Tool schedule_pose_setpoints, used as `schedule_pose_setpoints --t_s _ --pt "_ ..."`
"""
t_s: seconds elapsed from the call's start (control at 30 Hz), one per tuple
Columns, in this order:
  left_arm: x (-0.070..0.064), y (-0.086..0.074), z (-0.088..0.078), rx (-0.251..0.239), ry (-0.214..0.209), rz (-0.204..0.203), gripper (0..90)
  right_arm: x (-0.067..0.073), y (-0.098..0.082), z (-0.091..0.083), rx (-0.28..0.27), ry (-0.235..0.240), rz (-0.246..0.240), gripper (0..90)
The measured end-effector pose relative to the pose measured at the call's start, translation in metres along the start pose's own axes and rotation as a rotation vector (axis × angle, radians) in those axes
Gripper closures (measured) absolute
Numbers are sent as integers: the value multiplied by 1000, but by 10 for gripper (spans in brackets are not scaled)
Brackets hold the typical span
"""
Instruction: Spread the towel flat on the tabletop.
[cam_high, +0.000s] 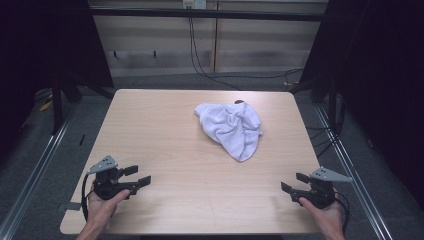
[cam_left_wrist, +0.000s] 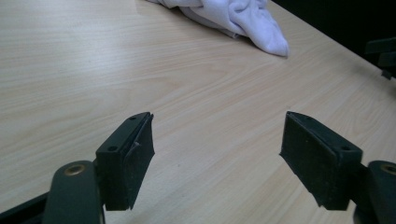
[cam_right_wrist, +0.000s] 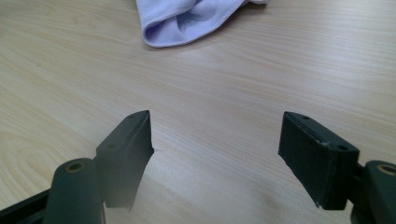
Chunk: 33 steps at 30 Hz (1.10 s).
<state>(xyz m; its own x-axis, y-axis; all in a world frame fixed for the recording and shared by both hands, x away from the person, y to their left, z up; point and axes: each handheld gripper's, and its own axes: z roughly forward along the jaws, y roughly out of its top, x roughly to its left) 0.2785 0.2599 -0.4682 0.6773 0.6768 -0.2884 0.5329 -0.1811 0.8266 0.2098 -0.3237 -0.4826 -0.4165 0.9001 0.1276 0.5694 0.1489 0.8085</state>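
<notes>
Plain wooden table (cam_high: 165, 130), crumpled white towel (cam_high: 231, 127), no readable writing; left tongs (cam_high: 136, 176) and right tongs (cam_high: 294, 183) released, empty.

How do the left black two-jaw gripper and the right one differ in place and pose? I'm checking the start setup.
The left black two-jaw gripper sits by the near left corner of the light wooden table, jaws pointing right; the right black two-jaw gripper sits by the near right corner, jaws pointing left. Both are open, empty, and apart from the crumpled white towel.
</notes>
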Motion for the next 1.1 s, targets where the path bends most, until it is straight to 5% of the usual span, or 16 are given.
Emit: schedule_pose_setpoints --t_s 0.2,0.33,0.73,0.9,1.0,1.1 --pt "-3 2 6 19 -28 27 249 0 0 2 5 33 3 280" --pt "-2 2 11 32 -36 10 253 12 6 10 62 23 -87 269" --pt "-8 0 5 25 -43 24 258 47 51 56 87 180 -148 291" --pt "-6 0 6 34 -51 28 258 40 74 81 99 204 -141 274" --pt "-3 0 8 35 -50 22 258 23 95 111 108 243 -126 376" --pt "-1 2 9 33 -46 20 259 12 113 136 117 244 -116 376"
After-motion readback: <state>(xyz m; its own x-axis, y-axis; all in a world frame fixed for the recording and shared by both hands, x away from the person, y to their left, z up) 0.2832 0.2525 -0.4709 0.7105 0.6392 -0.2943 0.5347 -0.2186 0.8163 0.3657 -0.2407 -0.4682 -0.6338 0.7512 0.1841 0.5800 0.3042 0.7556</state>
